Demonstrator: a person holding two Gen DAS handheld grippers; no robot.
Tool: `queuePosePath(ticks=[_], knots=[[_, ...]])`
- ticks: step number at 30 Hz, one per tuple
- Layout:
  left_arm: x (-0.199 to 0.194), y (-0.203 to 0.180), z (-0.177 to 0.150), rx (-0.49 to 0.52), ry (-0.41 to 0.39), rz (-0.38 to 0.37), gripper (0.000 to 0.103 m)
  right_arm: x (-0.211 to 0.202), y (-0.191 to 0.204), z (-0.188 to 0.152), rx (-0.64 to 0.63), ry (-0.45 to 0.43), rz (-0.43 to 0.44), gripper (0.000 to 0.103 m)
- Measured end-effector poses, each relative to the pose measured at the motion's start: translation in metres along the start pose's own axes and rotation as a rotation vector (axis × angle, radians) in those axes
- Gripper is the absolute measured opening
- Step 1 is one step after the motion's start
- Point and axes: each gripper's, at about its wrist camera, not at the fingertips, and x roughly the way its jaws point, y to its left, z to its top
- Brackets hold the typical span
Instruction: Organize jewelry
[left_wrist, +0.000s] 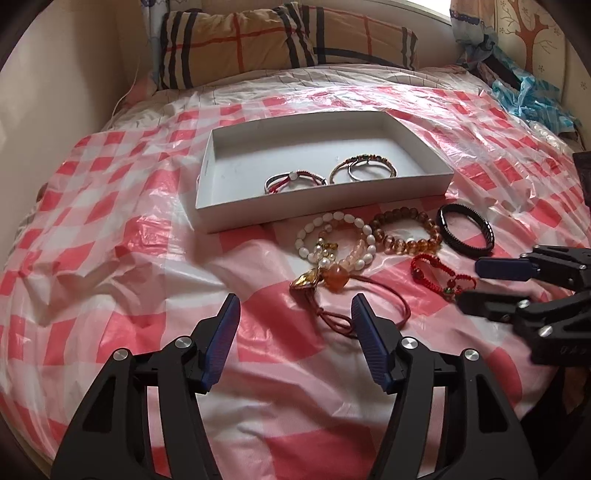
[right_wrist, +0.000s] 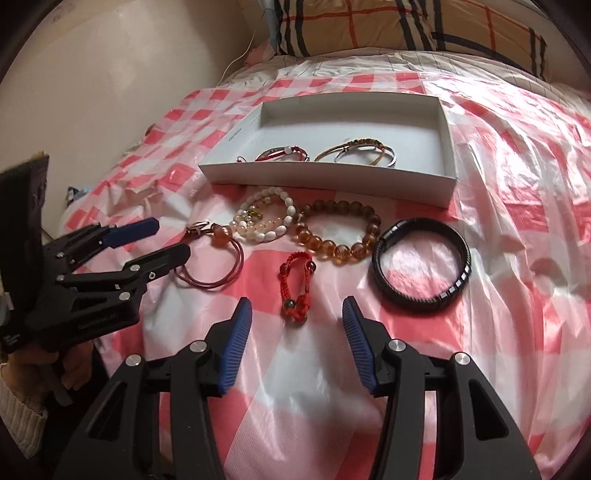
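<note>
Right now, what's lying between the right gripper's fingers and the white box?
The red braided bracelet lies just ahead of the open right gripper, then the amber bead bracelet, then the white box. The right wrist view shows it best.

A plaid pillow (left_wrist: 236, 40) lies beyond the pink checked sheet (left_wrist: 110, 229).

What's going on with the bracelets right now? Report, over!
Left gripper open, empty; right gripper open, empty. Bangles in white box; five bracelets outside, red woven one nearest right gripper. Nothing blocking.
</note>
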Motion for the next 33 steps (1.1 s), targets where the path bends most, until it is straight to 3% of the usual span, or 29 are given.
queuePosePath(ticks=[4, 7, 8, 9, 12, 16, 18, 22, 23, 24, 26, 27, 28, 33], knots=[[0.006, -0.004, 0.009, 0.007, -0.025, 0.0, 0.06, 0.018, 0.007, 0.008, -0.075, 0.019, -0.057, 0.051], [0.022, -0.009, 0.009, 0.033, 0.014, 0.018, 0.057, 0.028, 0.01, 0.011, -0.101, 0.031, -0.066, 0.046], [0.026, -0.011, 0.007, 0.04, 0.037, 0.008, 0.052, 0.029, 0.01, 0.011, -0.102, 0.033, -0.065, 0.039], [0.029, -0.012, 0.005, 0.046, 0.054, -0.004, 0.041, 0.029, 0.009, 0.011, -0.098, 0.034, -0.063, 0.029], [0.028, -0.013, 0.003, 0.058, 0.055, 0.007, 0.023, 0.026, 0.003, 0.006, -0.072, 0.045, -0.051, 0.013], [0.017, -0.002, -0.001, -0.006, 0.054, -0.046, 0.009, 0.011, -0.001, -0.004, -0.03, 0.038, -0.013, 0.009], [0.01, -0.001, -0.005, -0.021, 0.045, -0.056, 0.007, 0.002, -0.002, -0.009, -0.009, 0.024, 0.007, 0.009], [0.002, -0.002, -0.011, -0.031, 0.038, -0.047, 0.008, -0.003, -0.003, -0.014, 0.027, 0.019, 0.017, 0.009], [0.002, -0.003, -0.011, -0.032, 0.04, -0.043, 0.009, -0.002, -0.003, -0.015, 0.034, 0.021, 0.012, 0.011], [0.002, -0.003, -0.012, -0.033, 0.041, -0.039, 0.013, -0.002, -0.004, -0.015, 0.041, 0.022, 0.009, 0.021], [0.0, -0.002, -0.013, -0.041, 0.028, -0.024, 0.031, -0.003, -0.002, -0.016, 0.033, 0.006, -0.01, 0.035], [-0.001, -0.001, -0.012, -0.046, 0.02, -0.017, 0.046, -0.004, 0.0, -0.016, 0.021, -0.004, -0.027, 0.038], [-0.002, 0.0, -0.013, -0.05, 0.01, -0.009, 0.049, -0.003, 0.001, -0.016, 0.013, -0.003, -0.037, 0.038], [0.002, -0.005, -0.012, -0.029, 0.011, 0.013, 0.049, 0.003, 0.011, -0.018, -0.053, 0.003, -0.104, 0.038]])
